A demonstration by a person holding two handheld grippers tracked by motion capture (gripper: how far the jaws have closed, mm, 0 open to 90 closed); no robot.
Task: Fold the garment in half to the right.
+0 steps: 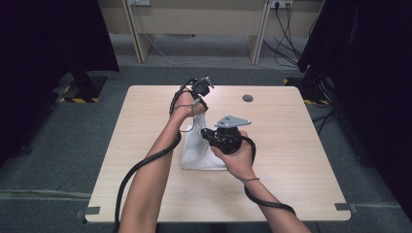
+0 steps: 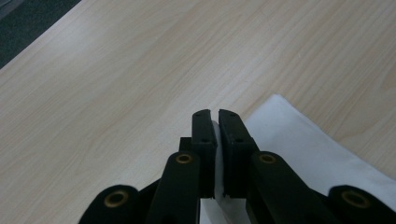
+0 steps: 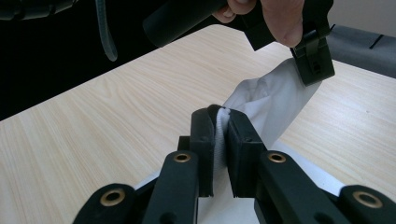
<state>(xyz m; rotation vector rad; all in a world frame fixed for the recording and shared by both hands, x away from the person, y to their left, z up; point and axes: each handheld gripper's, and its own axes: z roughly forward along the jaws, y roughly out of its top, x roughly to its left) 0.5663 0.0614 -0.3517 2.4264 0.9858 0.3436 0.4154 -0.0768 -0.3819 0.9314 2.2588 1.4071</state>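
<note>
My left gripper (image 1: 198, 103) is clamped tight on the white cloth (image 1: 199, 150), lifting its top edge at 12 o'clock of the table (image 1: 291, 160) centre. My right gripper (image 3: 219, 122) pinches the same cloth, 4 o'clock of the left; the rest lies mid-table.

A white cloth (image 1: 201, 153) lies mid-table (image 1: 291, 160), one corner lifted by the left gripper (image 1: 200, 104) above it. The right gripper (image 1: 214, 136) grips the cloth lower down, just beside.
</note>
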